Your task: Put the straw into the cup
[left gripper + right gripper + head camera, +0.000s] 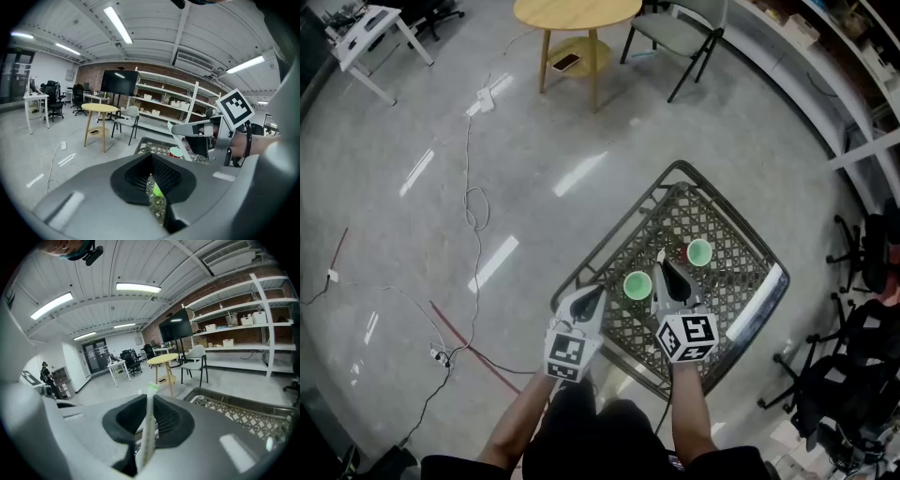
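Note:
A green cup [637,285] and a red cup [699,251] stand on a wire-mesh table [727,286]. My right gripper [667,270] is shut on a pale straw [660,255] that sticks up and forward from the jaws, just right of the green cup. The right gripper view shows the straw [150,404] upright between the pads of the right gripper [149,420]. My left gripper [594,292] hovers at the table's near left edge, left of the green cup, shut with nothing held. Past its jaws [151,173] I see the green cup [157,190], the red cup [176,152] and the straw [182,143].
A round wooden table [577,11] and a folding chair [680,33] stand farther off. Cables [473,202] and a power strip [483,98] lie on the floor to the left. Office chairs [862,253] crowd the right side. Shelves run along the far wall.

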Demonstrator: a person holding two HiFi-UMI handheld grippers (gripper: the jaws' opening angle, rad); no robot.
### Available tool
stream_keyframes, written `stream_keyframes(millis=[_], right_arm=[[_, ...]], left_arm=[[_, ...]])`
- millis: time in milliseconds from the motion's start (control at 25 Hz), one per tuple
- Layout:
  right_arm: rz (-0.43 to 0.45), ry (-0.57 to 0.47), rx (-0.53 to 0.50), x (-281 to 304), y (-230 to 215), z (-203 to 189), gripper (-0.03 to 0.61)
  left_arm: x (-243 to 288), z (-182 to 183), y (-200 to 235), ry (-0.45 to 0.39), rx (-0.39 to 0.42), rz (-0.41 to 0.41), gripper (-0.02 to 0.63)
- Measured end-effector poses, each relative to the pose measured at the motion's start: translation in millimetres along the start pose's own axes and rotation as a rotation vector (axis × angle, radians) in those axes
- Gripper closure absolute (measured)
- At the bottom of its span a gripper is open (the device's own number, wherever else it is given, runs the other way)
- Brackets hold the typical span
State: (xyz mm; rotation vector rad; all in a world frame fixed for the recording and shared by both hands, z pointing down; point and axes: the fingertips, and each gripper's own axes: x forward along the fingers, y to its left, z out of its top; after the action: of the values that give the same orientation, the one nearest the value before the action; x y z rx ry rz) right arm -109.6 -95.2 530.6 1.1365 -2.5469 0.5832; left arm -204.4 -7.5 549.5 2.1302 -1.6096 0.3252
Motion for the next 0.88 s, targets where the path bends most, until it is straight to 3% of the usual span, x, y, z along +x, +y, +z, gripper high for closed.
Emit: stream_keyframes(millis=[880], right_arm=[[0.012, 0.018, 0.061, 67.0, -16.9, -33.0, 0.529]], left_arm=[[41.8, -30.9, 30.5, 0.063, -0.054, -0.006, 0.607]])
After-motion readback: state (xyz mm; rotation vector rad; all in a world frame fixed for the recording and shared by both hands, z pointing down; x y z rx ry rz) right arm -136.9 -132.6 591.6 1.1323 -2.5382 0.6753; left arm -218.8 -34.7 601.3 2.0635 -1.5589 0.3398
